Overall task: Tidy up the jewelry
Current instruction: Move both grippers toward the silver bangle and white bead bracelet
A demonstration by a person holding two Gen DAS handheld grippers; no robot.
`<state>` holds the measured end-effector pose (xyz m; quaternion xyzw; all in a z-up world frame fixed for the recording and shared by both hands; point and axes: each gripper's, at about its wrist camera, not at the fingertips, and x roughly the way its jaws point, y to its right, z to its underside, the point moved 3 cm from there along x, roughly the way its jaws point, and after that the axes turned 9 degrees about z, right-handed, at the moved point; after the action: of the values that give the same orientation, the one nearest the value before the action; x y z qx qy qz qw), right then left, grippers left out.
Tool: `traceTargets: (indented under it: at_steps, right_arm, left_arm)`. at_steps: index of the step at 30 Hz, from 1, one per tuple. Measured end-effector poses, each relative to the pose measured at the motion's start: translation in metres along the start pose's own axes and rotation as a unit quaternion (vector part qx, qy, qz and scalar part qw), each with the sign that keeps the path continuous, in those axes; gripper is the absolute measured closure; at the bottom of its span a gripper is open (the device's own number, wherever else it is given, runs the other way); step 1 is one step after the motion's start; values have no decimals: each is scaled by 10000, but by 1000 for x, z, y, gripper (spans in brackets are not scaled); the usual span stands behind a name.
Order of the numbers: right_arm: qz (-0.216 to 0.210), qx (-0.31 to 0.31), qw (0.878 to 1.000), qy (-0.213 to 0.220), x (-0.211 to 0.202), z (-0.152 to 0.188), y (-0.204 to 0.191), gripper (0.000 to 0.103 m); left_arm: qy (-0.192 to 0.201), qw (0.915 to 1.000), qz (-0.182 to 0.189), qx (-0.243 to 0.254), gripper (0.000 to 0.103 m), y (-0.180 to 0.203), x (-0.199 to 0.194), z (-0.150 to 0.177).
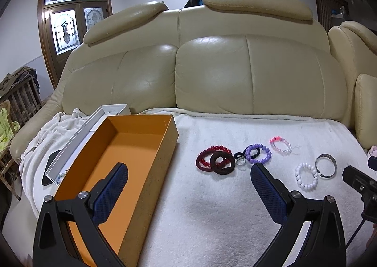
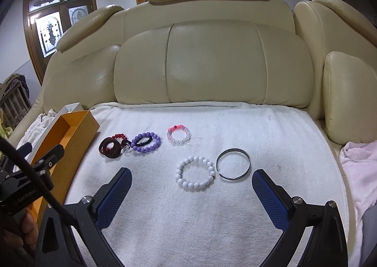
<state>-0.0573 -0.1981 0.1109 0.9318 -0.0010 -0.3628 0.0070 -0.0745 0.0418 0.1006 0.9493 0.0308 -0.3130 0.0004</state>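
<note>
Bracelets lie on a white towel on a sofa seat: a white bead bracelet, a silver bangle, a pink and clear bead bracelet, a purple bead bracelet with a black band inside it, and a red bead bracelet with dark red bands. An empty orange box sits left of them. My left gripper is open, its left finger over the box. My right gripper is open and empty, just short of the white bracelet and the bangle.
A white box lid and a dark phone lie left of the orange box. The cream sofa back rises behind, an armrest cushion at right. A pink cloth lies at the right edge.
</note>
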Motion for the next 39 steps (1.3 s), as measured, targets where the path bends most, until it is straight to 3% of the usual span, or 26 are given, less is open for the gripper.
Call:
traceTargets:
  at_steps: [29, 39]
  right_arm:
    - [39, 78, 9999, -80, 4, 0, 7, 0]
    - [57, 68, 9999, -127, 6, 2, 12, 0]
  left_arm:
    - [-19, 9999, -99, -63, 0, -5, 5, -4]
    - [-210, 9998, 9, -10, 0, -2, 14, -1]
